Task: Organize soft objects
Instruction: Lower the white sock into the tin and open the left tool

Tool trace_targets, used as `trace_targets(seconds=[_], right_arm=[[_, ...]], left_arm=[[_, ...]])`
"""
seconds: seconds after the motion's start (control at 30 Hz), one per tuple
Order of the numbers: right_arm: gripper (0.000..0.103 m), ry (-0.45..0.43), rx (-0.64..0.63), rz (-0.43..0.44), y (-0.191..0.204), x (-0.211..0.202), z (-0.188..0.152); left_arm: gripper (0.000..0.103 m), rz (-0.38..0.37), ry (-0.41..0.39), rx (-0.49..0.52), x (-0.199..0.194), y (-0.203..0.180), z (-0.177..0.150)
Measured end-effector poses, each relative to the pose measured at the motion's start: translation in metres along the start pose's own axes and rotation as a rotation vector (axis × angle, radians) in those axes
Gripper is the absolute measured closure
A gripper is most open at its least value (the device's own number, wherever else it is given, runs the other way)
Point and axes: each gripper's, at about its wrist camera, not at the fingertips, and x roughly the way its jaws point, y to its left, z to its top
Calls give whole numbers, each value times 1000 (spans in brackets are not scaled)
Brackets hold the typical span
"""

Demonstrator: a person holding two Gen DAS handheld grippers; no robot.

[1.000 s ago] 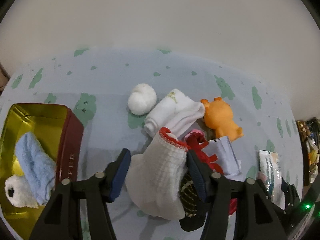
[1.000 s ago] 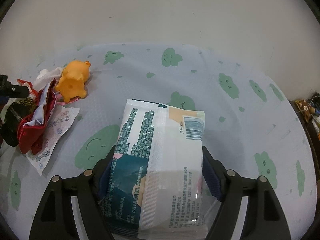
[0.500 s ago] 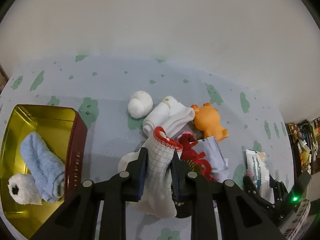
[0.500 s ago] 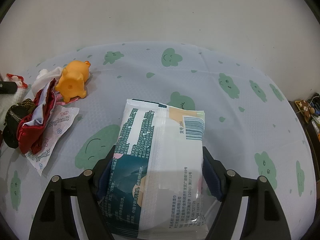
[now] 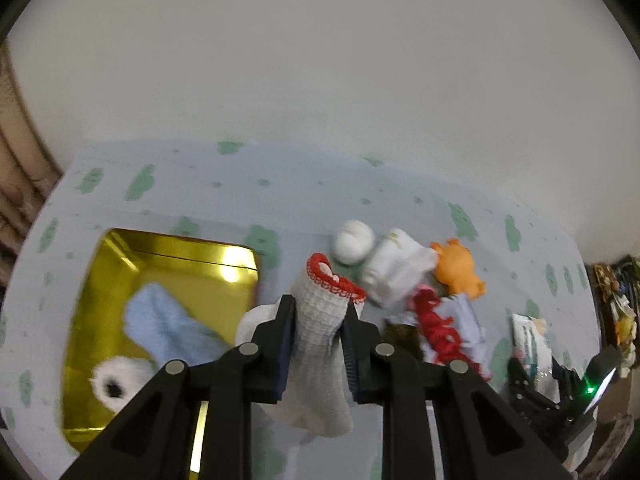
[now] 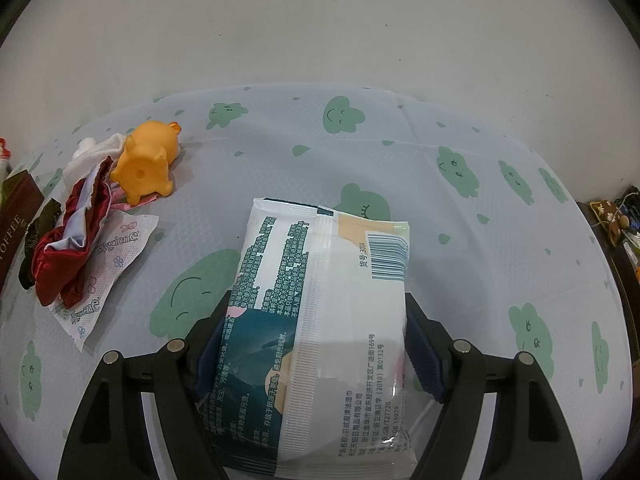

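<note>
My left gripper (image 5: 318, 320) is shut on a white sock with a red cuff (image 5: 322, 332) and holds it up above the table, just right of a gold tin (image 5: 168, 256). The tin holds a light blue cloth (image 5: 168, 328) and a white fluffy roll (image 5: 120, 380). A white ball (image 5: 354, 240), a rolled white sock (image 5: 394, 266), an orange toy (image 5: 458, 270) and red fabric (image 5: 438, 328) lie to the right. My right gripper (image 6: 318, 320) is shut on a wet-wipes pack (image 6: 320, 320) that rests on the table.
The table has a pale blue cloth with green cloud prints (image 6: 460, 168). In the right wrist view the orange toy (image 6: 146, 162), red fabric (image 6: 74, 232), a small paper sachet (image 6: 112, 264) and the tin's brown side (image 6: 16, 216) lie at the left. Clutter stands off the right edge (image 5: 616, 308).
My left gripper closed on the red-cuffed sock, lifted it off the pile and carried it left toward the gold tin. My right gripper and the wipes pack stayed still.
</note>
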Motion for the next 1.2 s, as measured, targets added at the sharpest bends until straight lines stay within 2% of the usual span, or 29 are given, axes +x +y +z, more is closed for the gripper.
trace_targets(seconds=[0.3, 0.63, 0.93, 1.2], right_arm=[[30, 0, -1, 1, 0, 0, 0], [30, 0, -1, 1, 0, 0, 0], [30, 0, -2, 1, -1, 0, 0], [30, 0, -2, 1, 0, 0, 0]], left_arm=[[81, 145, -33, -25, -15, 55, 13], [81, 269, 7, -52, 9, 107, 18], [81, 288, 39, -59, 32, 122, 15], [75, 316, 45, -77, 38, 127, 13]])
